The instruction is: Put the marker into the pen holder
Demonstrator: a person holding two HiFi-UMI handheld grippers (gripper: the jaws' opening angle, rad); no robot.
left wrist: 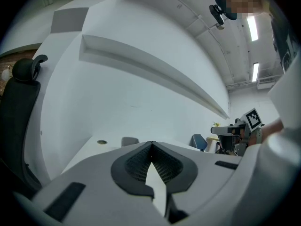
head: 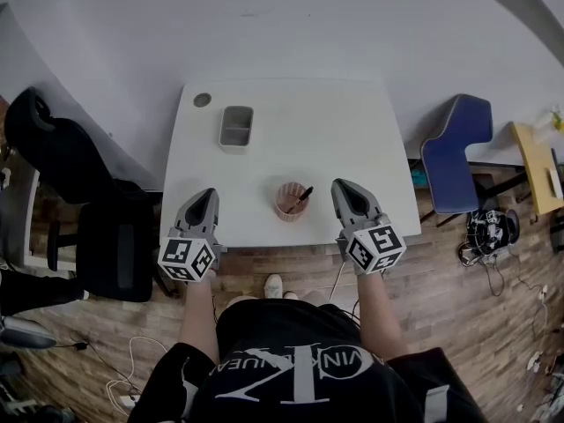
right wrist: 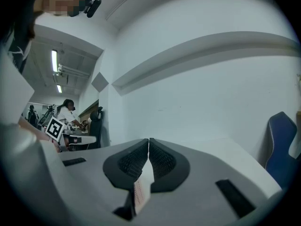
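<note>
In the head view a pink pen holder [head: 289, 201] stands near the front edge of the white table [head: 352, 139], with a dark marker [head: 300, 198] leaning inside it. My left gripper [head: 204, 197] hovers at the table's front edge, left of the holder. To the holder's right my right gripper [head: 343, 189] is held at the same height. Both sets of jaws are shut with nothing between them, as the left gripper view [left wrist: 150, 144] and the right gripper view [right wrist: 148, 141] show. Neither gripper touches the holder.
A small grey rectangular tray [head: 236, 127] sits at the table's back left, with a round grey cap [head: 202, 100] near the far left corner. A black office chair [head: 62, 166] stands left of the table and a blue chair [head: 456, 152] to its right.
</note>
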